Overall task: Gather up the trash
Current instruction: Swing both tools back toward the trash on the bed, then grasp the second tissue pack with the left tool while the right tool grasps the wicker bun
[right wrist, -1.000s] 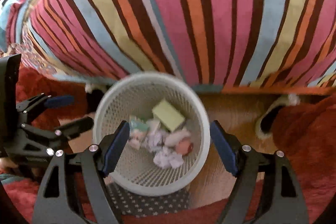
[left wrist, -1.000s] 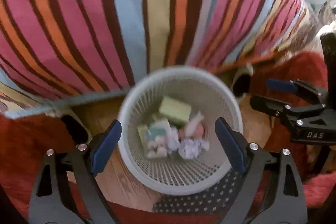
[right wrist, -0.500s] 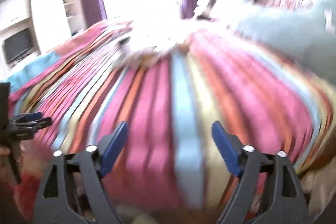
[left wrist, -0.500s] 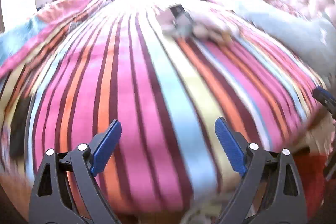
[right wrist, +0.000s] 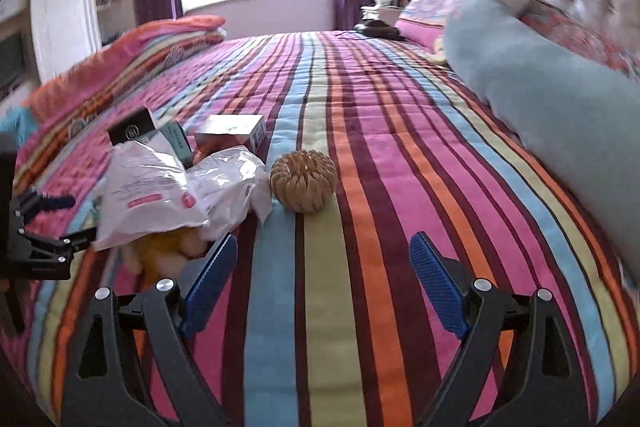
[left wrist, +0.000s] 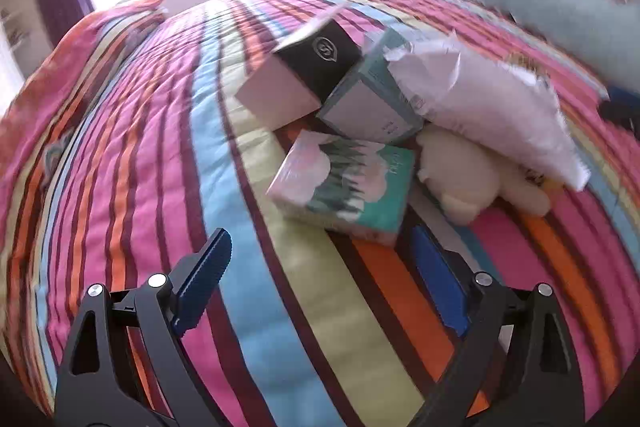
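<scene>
You have a cluster of trash lying on the striped bedspread (left wrist: 248,307). A black-and-white box (left wrist: 304,75) lies tilted on its side, touching a teal-and-white box (left wrist: 368,103) beside it. A crumpled white plastic wrapper (left wrist: 488,107) drapes over that teal box and over a cream plush toy (left wrist: 468,175). In front of them a flat pink-and-green tissue pack (left wrist: 344,183) lies face up. From the right wrist view you see a silvery box (right wrist: 232,131) behind the wrapper and a woven tan ball (right wrist: 303,181) just beside it.
</scene>
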`<action>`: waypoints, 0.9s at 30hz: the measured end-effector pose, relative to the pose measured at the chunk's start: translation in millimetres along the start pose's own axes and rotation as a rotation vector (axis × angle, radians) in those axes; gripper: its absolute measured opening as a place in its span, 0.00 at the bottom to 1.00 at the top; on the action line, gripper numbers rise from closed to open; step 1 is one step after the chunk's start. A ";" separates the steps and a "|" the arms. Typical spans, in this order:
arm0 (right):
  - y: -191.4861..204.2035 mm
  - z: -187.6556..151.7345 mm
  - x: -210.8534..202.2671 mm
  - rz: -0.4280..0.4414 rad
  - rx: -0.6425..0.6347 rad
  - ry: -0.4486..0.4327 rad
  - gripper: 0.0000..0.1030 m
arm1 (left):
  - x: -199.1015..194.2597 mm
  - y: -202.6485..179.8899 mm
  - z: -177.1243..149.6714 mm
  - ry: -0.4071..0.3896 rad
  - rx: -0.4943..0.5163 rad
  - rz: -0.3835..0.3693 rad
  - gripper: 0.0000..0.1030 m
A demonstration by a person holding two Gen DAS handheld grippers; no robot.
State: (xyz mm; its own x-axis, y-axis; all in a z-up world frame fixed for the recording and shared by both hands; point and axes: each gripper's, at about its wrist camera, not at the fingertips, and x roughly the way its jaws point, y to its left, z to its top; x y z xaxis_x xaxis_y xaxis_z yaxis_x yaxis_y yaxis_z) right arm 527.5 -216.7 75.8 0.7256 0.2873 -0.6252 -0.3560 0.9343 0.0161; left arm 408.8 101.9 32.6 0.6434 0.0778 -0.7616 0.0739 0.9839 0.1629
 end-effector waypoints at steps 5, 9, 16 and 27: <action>5.2 14.3 23.9 0.011 -0.056 0.029 0.81 | 12.6 5.6 10.9 -0.034 0.031 -0.045 0.86; 5.9 24.5 43.5 -0.009 -0.075 0.051 0.81 | 27.0 7.6 23.0 -0.022 0.031 -0.095 0.86; 2.6 41.3 76.7 -0.006 -0.035 0.082 0.81 | 53.6 11.9 38.4 0.019 -0.018 -0.147 0.88; 11.7 38.1 86.0 -0.072 -0.008 0.124 0.49 | 54.7 10.2 37.4 0.005 -0.055 -0.119 0.68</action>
State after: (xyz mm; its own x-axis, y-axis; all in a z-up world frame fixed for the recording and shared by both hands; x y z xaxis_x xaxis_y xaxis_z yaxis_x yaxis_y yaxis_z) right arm 608.2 -173.1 52.0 0.6714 0.1905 -0.7162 -0.3105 0.9498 -0.0385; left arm 473.2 110.2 16.1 0.6291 -0.0393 -0.7764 0.1076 0.9935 0.0370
